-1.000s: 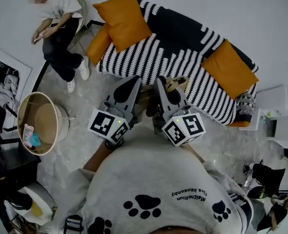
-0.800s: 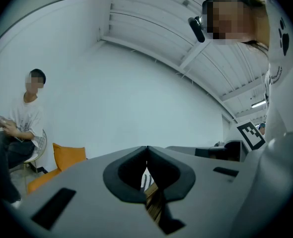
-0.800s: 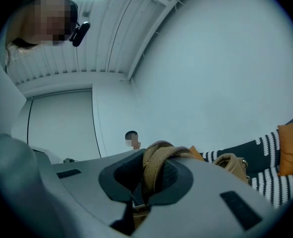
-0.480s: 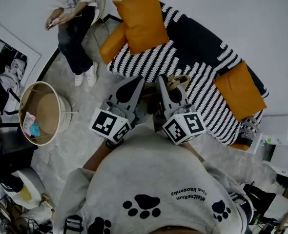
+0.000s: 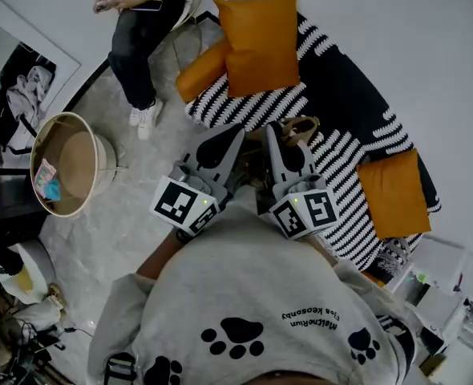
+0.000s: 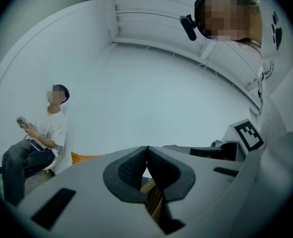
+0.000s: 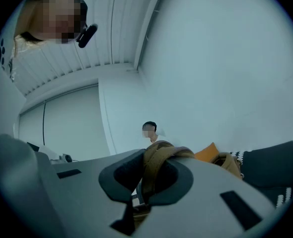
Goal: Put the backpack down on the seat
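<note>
The tan backpack (image 5: pixel 297 127) hangs between my two grippers above the floor, just in front of the black-and-white striped sofa (image 5: pixel 262 107); most of it is hidden under them. My right gripper (image 5: pixel 275 131) is shut on its tan strap (image 7: pixel 159 157), which loops over the jaw tips in the right gripper view (image 7: pixel 146 170). My left gripper (image 5: pixel 228 135) has its jaw tips touching (image 6: pixel 146 155), with tan webbing (image 6: pixel 154 197) caught lower down between the jaws. Both grippers point up and away from my chest.
Orange cushions (image 5: pixel 260 42) (image 5: pixel 393 192) lie on the sofa, another (image 5: pixel 200 69) leans at its left end. A person (image 5: pixel 144 30) sits on a chair at the far left. A round basket (image 5: pixel 68 163) stands on the floor left. Shelves (image 5: pixel 441 283) crowd the lower right.
The head view has swung: sofa, cushions and seated person have shifted up and right in the picture. Both grippers keep their hold and their place in front of my chest.
</note>
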A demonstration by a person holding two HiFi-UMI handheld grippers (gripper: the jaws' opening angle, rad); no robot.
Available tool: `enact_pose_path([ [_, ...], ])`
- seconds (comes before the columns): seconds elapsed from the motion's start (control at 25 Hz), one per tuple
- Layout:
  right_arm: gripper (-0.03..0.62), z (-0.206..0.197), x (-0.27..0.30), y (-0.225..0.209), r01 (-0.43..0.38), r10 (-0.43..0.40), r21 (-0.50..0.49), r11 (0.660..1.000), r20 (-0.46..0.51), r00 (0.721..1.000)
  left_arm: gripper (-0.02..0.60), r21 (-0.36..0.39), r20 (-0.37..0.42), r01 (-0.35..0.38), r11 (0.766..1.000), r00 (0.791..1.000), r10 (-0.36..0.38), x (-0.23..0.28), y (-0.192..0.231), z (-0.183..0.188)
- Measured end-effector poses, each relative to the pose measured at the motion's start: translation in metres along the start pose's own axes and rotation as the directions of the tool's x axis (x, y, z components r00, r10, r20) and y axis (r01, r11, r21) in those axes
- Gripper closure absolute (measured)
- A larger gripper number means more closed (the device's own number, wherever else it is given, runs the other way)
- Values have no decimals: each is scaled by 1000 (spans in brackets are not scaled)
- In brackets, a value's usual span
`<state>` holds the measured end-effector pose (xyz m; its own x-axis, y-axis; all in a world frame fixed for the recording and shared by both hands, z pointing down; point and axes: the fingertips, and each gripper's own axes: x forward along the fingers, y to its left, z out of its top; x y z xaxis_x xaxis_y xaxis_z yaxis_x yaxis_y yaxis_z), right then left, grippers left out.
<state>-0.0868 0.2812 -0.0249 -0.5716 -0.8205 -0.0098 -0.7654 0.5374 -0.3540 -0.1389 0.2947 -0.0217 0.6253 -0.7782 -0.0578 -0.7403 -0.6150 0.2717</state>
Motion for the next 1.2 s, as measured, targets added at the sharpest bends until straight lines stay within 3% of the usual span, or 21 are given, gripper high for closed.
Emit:
enact_pose_path([
  [0.28,545,7,48,-63,-55,57,42,998,-68,996,563,-4,-22,-71,997,997,71,71,24,-4],
  [0.6,545,3,83,-126,-81,87,55,995,-131,988,563,-9,-73,-102,995,992,101,142,42,-22],
  [1.2,545,-52,128,-238,-24,45,84,996,-264,963,563,-48,-210,-109,993,973,97,229,91,-90],
])
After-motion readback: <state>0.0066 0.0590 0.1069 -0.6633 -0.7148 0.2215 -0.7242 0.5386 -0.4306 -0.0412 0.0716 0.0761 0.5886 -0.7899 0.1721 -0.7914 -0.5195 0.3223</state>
